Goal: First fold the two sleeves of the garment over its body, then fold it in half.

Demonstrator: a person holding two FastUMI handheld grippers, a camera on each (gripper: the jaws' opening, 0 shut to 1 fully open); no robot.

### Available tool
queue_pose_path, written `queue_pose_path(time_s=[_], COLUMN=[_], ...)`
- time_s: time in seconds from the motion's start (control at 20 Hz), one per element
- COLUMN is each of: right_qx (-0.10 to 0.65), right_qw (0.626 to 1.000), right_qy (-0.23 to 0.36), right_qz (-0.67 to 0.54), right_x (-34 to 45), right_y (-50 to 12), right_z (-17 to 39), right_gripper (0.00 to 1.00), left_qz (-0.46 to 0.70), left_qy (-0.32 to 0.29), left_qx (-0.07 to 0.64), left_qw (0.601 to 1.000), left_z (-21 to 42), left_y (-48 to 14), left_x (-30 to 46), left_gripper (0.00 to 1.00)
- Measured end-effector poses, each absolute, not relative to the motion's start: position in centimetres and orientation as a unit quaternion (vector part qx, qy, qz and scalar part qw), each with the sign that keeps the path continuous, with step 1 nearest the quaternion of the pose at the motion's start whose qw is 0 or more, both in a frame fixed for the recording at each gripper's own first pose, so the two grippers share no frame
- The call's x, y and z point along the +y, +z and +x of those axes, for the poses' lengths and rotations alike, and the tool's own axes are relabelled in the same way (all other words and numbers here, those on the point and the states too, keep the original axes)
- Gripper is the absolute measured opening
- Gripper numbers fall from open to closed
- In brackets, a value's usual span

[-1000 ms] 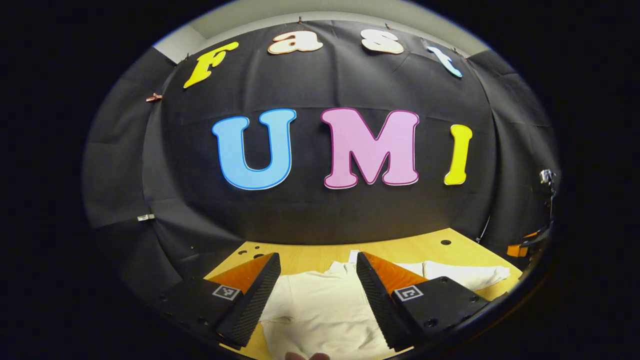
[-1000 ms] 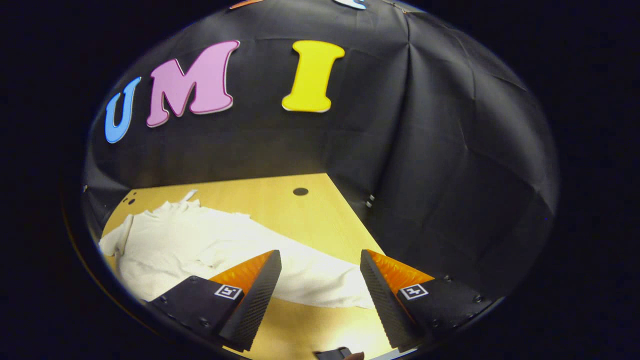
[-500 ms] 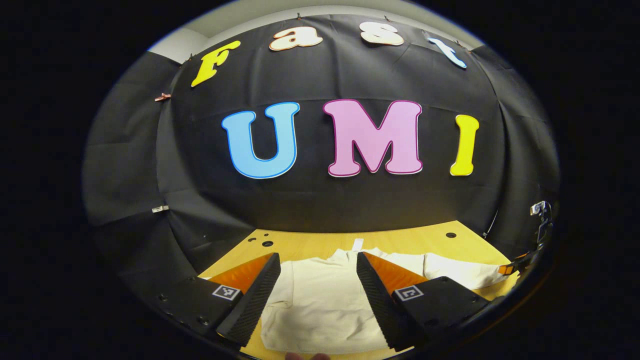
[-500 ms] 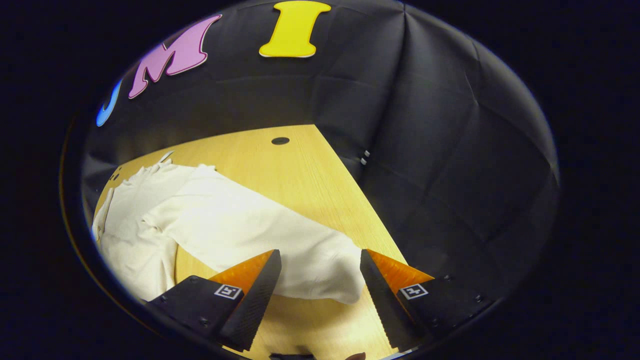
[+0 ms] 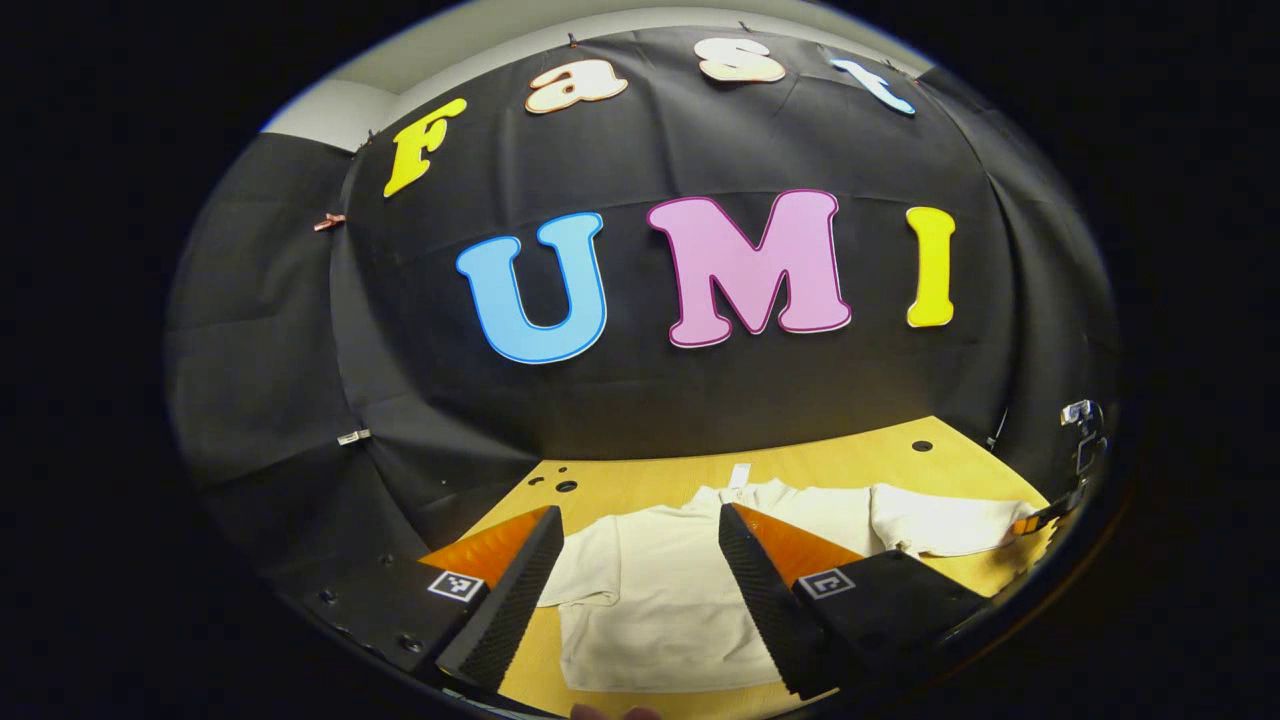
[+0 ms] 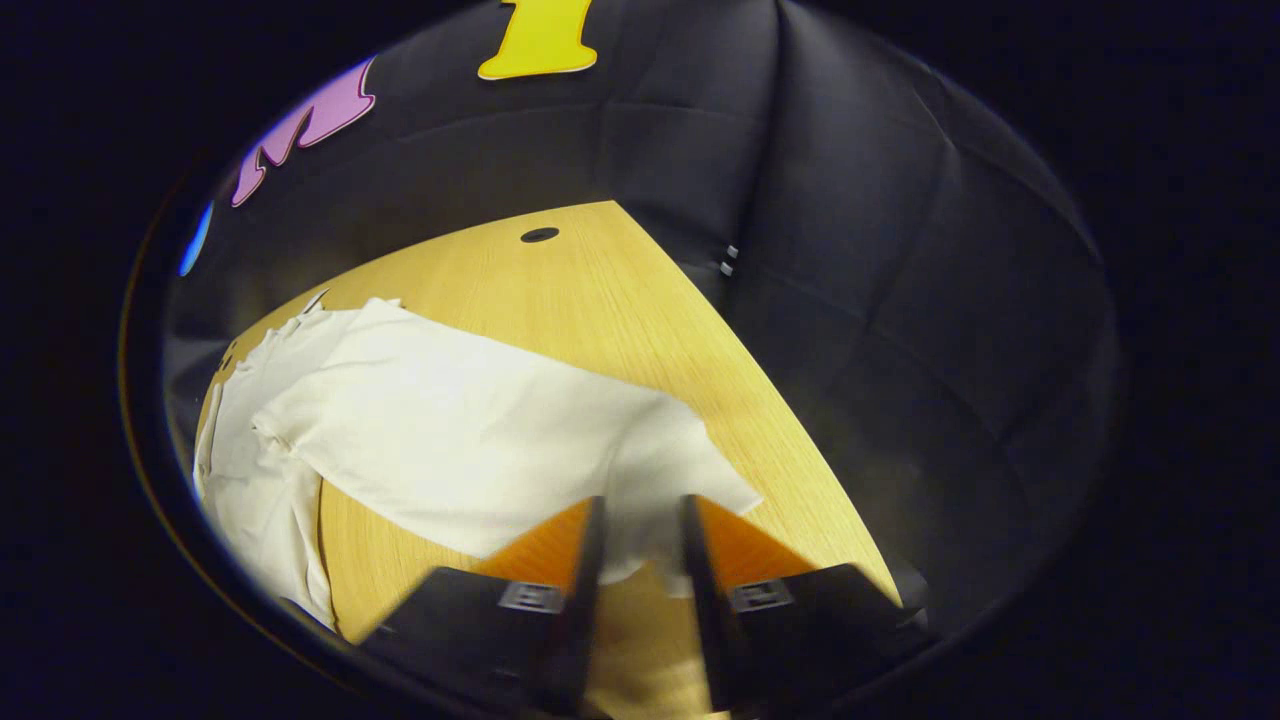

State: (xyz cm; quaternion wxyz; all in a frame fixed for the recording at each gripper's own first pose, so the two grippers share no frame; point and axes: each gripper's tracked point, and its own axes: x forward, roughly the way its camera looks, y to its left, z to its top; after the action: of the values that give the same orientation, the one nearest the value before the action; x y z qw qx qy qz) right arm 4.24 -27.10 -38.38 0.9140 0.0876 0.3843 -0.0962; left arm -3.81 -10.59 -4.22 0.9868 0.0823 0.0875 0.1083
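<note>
Left gripper view, garment: a white garment (image 5: 660, 610) is seen laid flat on the wooden tabletop (image 5: 830, 465), collar toward the far edge by the booth wall (image 5: 640, 410).
Left gripper view, sleeves: one sleeve appears already folded over the body; the other sleeve (image 5: 940, 523) is stretched toward the right edge.
Left gripper view, left gripper (image 5: 640, 580): jaws spread wide, held above the garment body, nothing gripped.
Right gripper view, right gripper (image 6: 640, 570): jaws drawn nearly together about the cuff (image 6: 650, 545) of the outstretched sleeve near the right edge; whether both already press the cloth cannot be told, as motion blur is present.
Step in hand: judged to be the grasp of the second sleeve.
Next move: a firm pinch is called for, then a lift and carry across onto the body.
Surroundings: holes (image 6: 539, 235) are noted near the far corner; no obstruction is observed.
</note>
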Motion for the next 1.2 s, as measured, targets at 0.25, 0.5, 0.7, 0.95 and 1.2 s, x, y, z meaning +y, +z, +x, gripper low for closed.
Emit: queue_pose_path(time_s=[0.25, 0.5, 0.7, 0.95, 1.2], right_qx=[0.358, 0.327, 0.297, 0.230, 0.173], right_qw=[0.922, 0.929, 0.936, 0.958, 0.977], right_qy=[-0.115, -0.154, -0.172, -0.147, -0.086], right_qz=[0.086, 0.084, 0.085, 0.085, 0.087], right_x=[-26.7, -25.1, -21.9, -14.7, -5.4], right_y=[-35.9, -31.7, -27.6, -20.7, -14.8], right_z=[3.5, 0.9, -1.0, -0.3, 3.7], right_gripper=[0.15, 0.14, 0.15, 0.14, 0.14], left_qz=[0.054, 0.051, 0.051, 0.027, 0.021], left_qy=[0.093, 0.054, 0.024, 0.008, 0.019], left_qx=[0.087, 0.077, 0.068, 0.071, 0.068], left_qw=[0.990, 0.994, 0.996, 0.997, 0.997], left_z=[-2.8, -1.4, -0.8, -0.4, -0.5], left_y=[-4.3, -4.3, -4.3, -5.1, -5.6], left_x=[-8.2, -5.2, -2.5, 1.5, 7.2], left_gripper=[0.98, 0.98, 0.98, 0.98, 0.98])
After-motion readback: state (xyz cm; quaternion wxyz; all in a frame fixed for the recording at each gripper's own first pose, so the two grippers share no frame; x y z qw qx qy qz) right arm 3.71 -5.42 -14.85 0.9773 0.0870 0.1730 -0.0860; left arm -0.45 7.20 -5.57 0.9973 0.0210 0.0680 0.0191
